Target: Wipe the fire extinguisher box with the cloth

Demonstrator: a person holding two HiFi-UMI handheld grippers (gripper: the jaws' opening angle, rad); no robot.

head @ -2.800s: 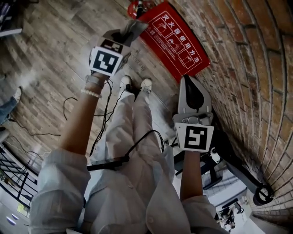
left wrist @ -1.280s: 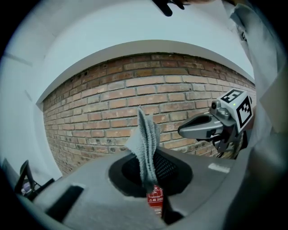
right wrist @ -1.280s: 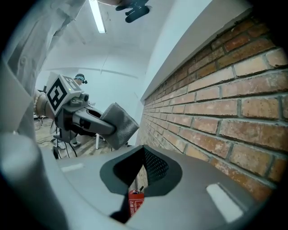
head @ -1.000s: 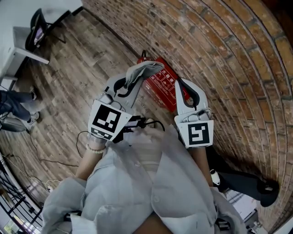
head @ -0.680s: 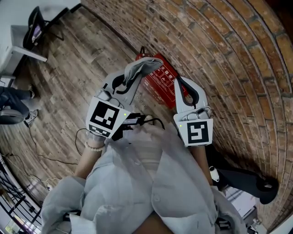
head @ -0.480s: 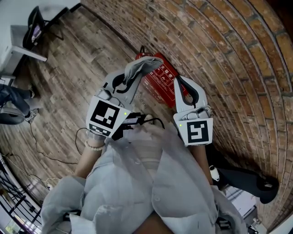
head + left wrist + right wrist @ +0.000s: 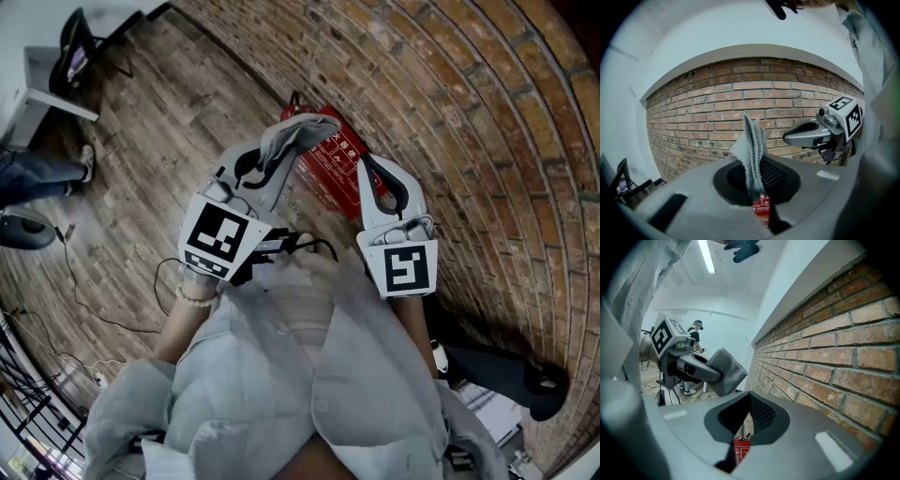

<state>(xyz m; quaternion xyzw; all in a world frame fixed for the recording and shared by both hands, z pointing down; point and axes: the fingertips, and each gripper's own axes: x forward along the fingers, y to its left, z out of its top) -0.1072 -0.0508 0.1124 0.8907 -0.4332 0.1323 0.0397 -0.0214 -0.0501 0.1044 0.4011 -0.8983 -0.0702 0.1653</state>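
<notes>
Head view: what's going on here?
A person stands by a brick wall with a gripper in each hand. The left gripper is clamped on a grey cloth, held up in the air. The right gripper is shut and empty beside it. The red fire extinguisher box sits on the floor against the wall below them. The cloth is not on it, so wiping has not started.
</notes>
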